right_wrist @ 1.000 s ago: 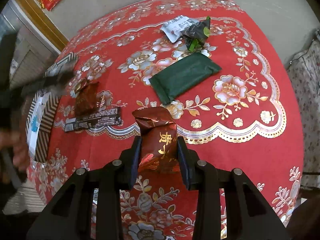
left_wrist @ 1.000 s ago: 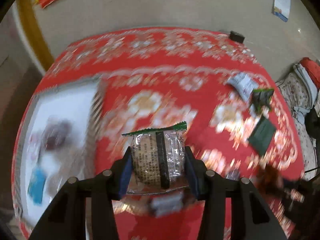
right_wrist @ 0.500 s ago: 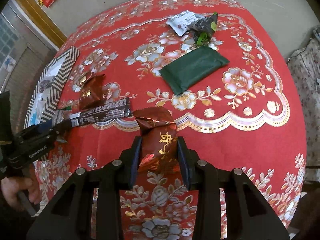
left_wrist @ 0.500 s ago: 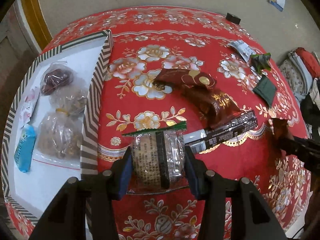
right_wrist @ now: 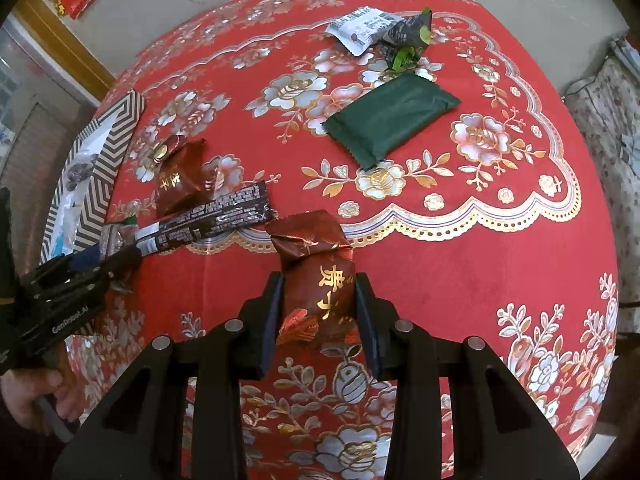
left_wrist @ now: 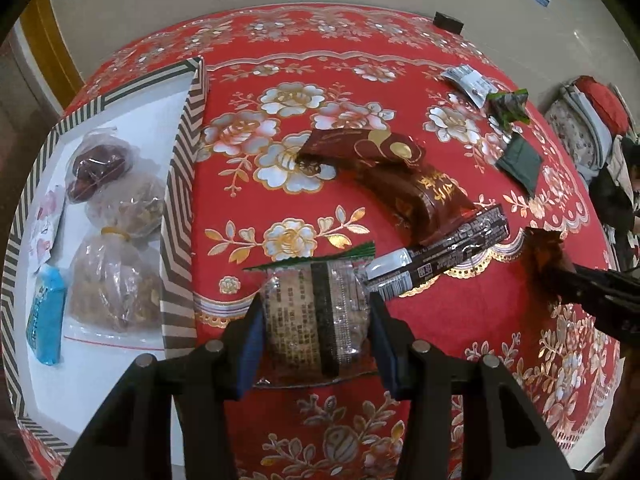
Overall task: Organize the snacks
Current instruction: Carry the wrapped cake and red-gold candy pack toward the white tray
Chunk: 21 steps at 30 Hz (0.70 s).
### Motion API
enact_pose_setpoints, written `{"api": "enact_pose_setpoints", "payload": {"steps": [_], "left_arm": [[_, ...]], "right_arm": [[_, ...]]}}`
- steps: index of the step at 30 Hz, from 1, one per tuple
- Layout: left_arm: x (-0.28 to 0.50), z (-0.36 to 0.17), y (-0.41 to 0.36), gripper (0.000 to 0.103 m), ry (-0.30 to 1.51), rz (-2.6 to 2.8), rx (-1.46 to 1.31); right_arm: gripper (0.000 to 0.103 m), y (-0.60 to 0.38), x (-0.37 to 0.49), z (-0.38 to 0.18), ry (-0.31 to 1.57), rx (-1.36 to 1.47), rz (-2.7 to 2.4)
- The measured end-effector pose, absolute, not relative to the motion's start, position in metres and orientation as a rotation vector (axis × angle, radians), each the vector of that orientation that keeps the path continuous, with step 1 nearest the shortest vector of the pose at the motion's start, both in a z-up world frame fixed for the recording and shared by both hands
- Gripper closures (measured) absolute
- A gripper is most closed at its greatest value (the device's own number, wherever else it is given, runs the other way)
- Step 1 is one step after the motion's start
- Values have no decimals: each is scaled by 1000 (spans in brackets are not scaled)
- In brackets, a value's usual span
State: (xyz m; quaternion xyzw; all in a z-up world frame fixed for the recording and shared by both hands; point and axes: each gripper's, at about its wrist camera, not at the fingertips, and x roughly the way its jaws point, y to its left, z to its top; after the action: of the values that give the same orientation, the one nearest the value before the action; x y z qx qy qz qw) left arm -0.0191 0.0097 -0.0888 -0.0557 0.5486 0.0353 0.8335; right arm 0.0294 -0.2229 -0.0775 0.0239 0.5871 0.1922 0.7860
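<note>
Snacks, two in hand: the left gripper (left_wrist: 316,332) is clamped on a clear-wrapped biscuit pack (left_wrist: 316,320) with a green serrated top edge, held above the red floral tablecloth (left_wrist: 320,80) just beside the striped box (left_wrist: 178,200); the right gripper (right_wrist: 318,312) is clamped on a dark red gold-lettered packet (right_wrist: 316,276), further from the box. Step in hand, as judged: carry each pack across the striped wall and let go low inside, on the bare white floor nearer the camera, so nothing lands on the bags already there. Contents of box: a bag of dark red fruit (left_wrist: 96,168), two clear bags of brownish snacks (left_wrist: 112,292), a blue packet (left_wrist: 44,320) and a small pink-printed sachet (left_wrist: 46,228); what the clear bags hold is hard to tell through the plastic. Loose on the cloth: two more dark red packets (left_wrist: 392,176) overlapping, a long black bar (left_wrist: 440,256) lying against them and close to the left gripper's right finger, a dark green packet (right_wrist: 392,120), a white printed wrapper (right_wrist: 360,28) and a black-and-green packet (right_wrist: 408,40) touching it. Obstacles: the box's raised near wall calls for a lift before crossing; the black bar could be brushed on the swing; the two grippers sit near one another and should go in turn.
</note>
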Motion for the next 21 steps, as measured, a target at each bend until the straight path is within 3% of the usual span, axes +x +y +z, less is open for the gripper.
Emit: {"api": "enact_pose_setpoints", "payload": {"steps": [21], "left_arm": [[-16,-89,12,52,1190,34,-110]], "right_arm": [[69,-217,23,-77,1270,49,381]]}}
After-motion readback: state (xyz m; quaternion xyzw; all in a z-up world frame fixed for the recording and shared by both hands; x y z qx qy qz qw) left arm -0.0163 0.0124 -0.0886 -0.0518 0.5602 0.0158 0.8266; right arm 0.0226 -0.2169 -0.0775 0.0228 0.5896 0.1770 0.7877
